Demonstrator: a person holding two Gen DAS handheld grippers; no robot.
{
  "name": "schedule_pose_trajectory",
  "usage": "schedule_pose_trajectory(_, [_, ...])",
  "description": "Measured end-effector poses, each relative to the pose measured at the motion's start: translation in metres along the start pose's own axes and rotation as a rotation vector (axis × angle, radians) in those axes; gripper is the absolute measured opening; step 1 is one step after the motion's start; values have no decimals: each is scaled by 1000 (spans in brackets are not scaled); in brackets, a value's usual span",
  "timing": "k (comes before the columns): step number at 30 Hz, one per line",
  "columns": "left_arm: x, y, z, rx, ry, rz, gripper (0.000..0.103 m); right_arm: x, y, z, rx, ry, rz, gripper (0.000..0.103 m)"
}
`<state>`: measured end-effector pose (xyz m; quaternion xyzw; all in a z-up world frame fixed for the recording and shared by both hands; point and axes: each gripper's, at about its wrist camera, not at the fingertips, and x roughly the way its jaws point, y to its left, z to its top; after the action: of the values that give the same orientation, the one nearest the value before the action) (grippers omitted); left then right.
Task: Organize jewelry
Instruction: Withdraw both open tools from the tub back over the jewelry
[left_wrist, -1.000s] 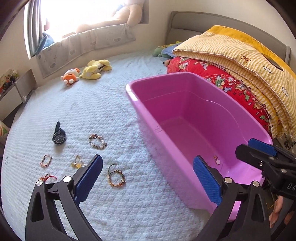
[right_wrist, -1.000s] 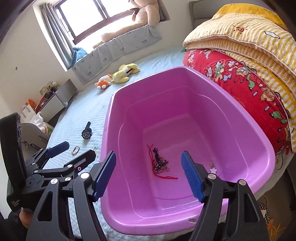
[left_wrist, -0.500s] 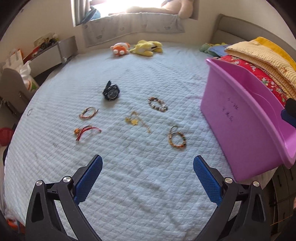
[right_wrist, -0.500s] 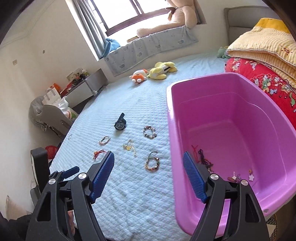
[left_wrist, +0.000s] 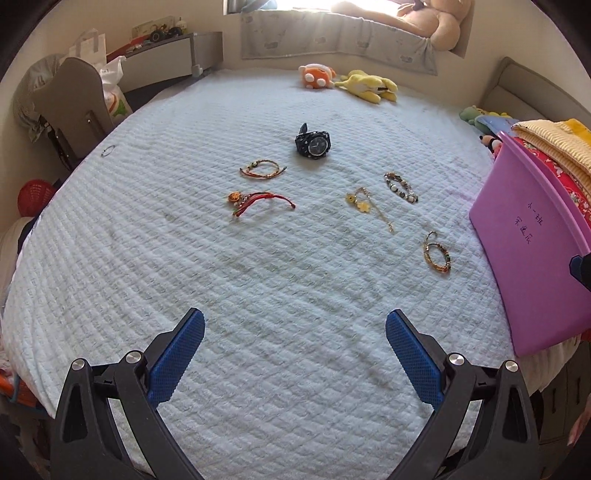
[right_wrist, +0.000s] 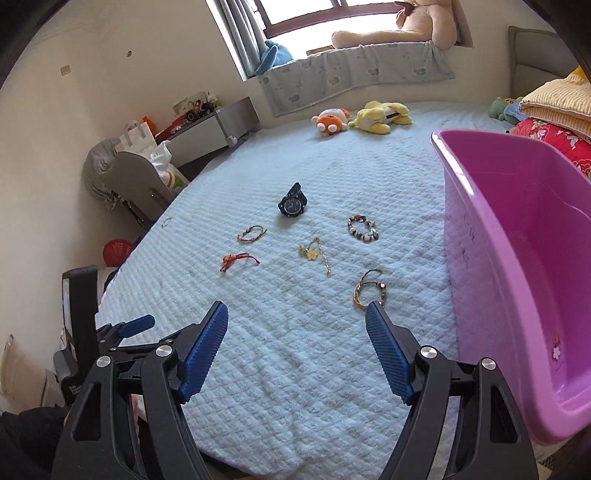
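Several pieces of jewelry lie on the pale blue bed: a black watch, a braided bracelet, a red string bracelet, a gold chain with charm, a beaded bracelet and a gold bead bracelet. The pink tub stands at the right. My left gripper is open and empty over the near bed. My right gripper is open and empty, its right finger close to the gold bead bracelet.
Plush toys lie at the far side of the bed under the window. Folded quilts are stacked behind the tub. A small ring lies near the bed's left edge. A grey chair and a red basket stand left of the bed.
Both grippers have swung left, away from the tub, and now face the jewelry on the bed. Both stay open and empty.
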<state>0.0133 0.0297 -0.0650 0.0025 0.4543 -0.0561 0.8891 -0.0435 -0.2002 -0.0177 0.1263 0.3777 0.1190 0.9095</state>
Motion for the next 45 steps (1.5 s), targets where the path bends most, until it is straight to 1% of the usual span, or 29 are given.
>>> schedule_pose_trajectory(3, [4, 9, -9, 2, 0, 1, 97, 13, -4, -13, 22, 16, -8, 74])
schedule_pose_trajectory(6, [10, 16, -14, 10, -7, 20, 97, 25, -6, -22, 25, 34, -32, 74])
schedule_pose_trajectory(10, [17, 29, -14, -10, -30, 30, 97, 39, -4, -30, -4, 40, -64, 74])
schedule_pose_trajectory(15, [26, 41, -2, -44, -37, 32, 97, 54, -8, -29, 19, 53, -81, 74])
schedule_pose_trajectory(22, [50, 45, 21, -55, -46, 33, 97, 77, -20, -24, 35, 60, -121, 74])
schedule_pose_trajectory(31, [94, 23, 48, 12, -38, 23, 97, 121, -50, -17, 102, 79, -180, 74])
schedule_pose_trajectory(35, [116, 8, 60, 39, -25, -13, 97, 136, -61, -14, 124, 83, -217, 74])
schedule_pose_trajectory(41, [145, -18, 75, 86, -27, -67, 97, 152, -69, -14, 139, 85, -261, 74])
schedule_pose_trajectory(45, [161, -31, 83, 122, -28, -90, 97, 163, -75, -14, 158, 87, -284, 74])
